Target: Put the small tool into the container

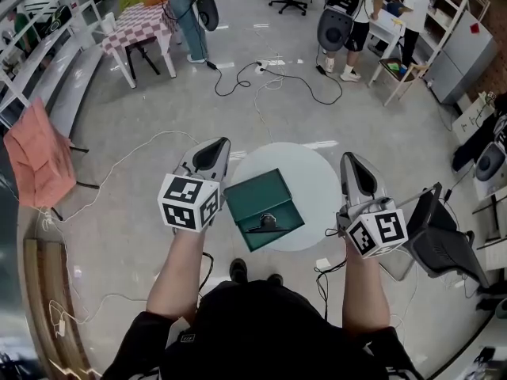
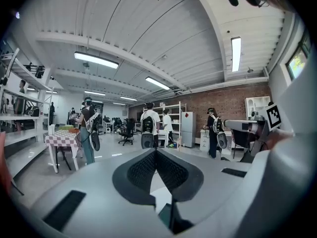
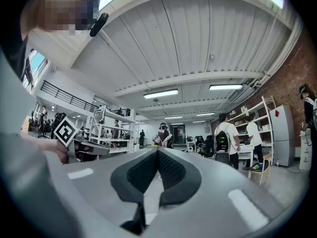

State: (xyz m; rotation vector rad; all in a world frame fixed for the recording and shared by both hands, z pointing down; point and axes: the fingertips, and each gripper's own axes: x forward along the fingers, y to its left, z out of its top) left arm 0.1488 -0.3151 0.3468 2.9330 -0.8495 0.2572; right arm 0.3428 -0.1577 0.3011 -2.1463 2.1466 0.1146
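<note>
Round table point(image 1: 317, 172) between level left gripper point(image 1: 212, 155) and right gripper point(image 1: 355, 171), jaws together, empty.

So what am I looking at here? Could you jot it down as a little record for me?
table: round, white
container: green, open, on the table
small tool: dark, lying inside the container
left claw: shut, holding nothing
right claw: shut, holding nothing
task: appears done, since the tool is in the container
</note>
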